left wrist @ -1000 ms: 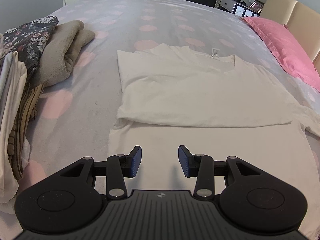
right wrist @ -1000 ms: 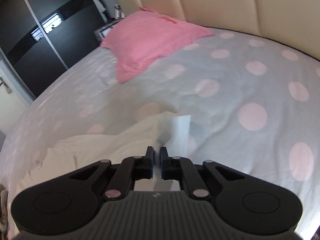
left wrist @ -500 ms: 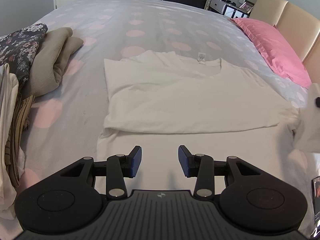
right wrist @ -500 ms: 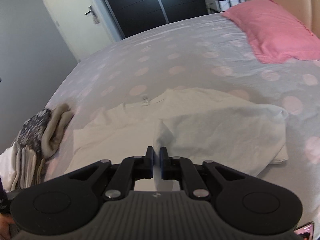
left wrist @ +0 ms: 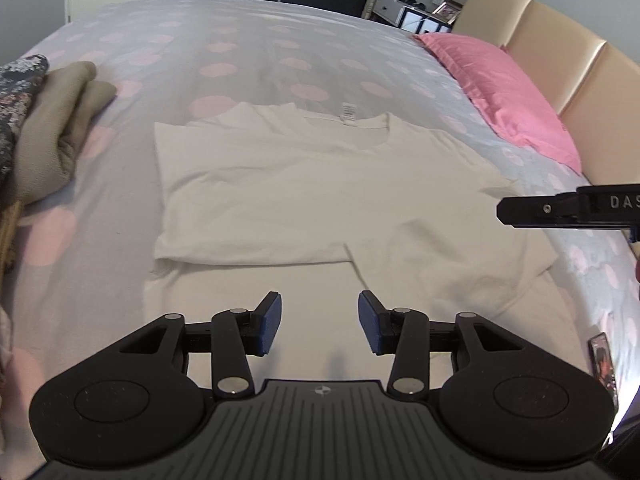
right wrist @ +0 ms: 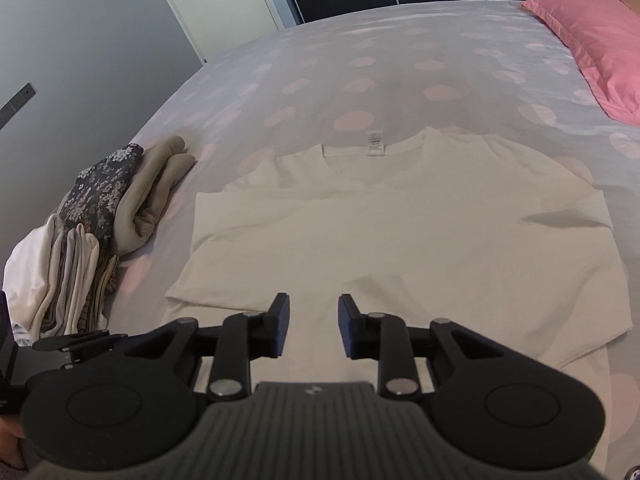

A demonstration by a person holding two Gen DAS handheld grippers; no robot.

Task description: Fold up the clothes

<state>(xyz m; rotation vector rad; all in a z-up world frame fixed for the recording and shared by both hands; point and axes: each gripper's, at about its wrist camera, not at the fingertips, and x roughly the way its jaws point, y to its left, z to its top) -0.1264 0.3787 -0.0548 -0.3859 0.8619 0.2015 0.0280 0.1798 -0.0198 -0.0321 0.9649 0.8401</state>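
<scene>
a white t-shirt (left wrist: 320,196) was laid flat on a grey bedspread (left wrist: 256,40) printed with pink dots, its neck turned away from the cameras. both sleeves were seen folded inward over the body of the shirt, the left side forming a straight vertical edge and the right sleeve lying as a loose flap across the lower right part. a small white label (right wrist: 375,143) was shown inside the collar; print was visible on it, but it was too small to be read.

the left gripper (left wrist: 319,322) was held just above the near hem of the shirt, its blue-padded jaws spread wide with nothing between them. the right gripper (right wrist: 313,325) was likewise held over the near part of the shirt, jaws apart and empty. in the left wrist view the side of the right gripper's body was seen at the right edge, and the white letters "das" (left wrist: 624,201) could be made out there before the frame cut them off.

a stack of folded clothes (right wrist: 80,240) was seen to the left of the shirt, with a beige garment (right wrist: 156,188) and a dark floral one (right wrist: 104,184) among them. a pink pillow (left wrist: 504,92) was lying against a padded cream headboard (left wrist: 560,64) on the right.
</scene>
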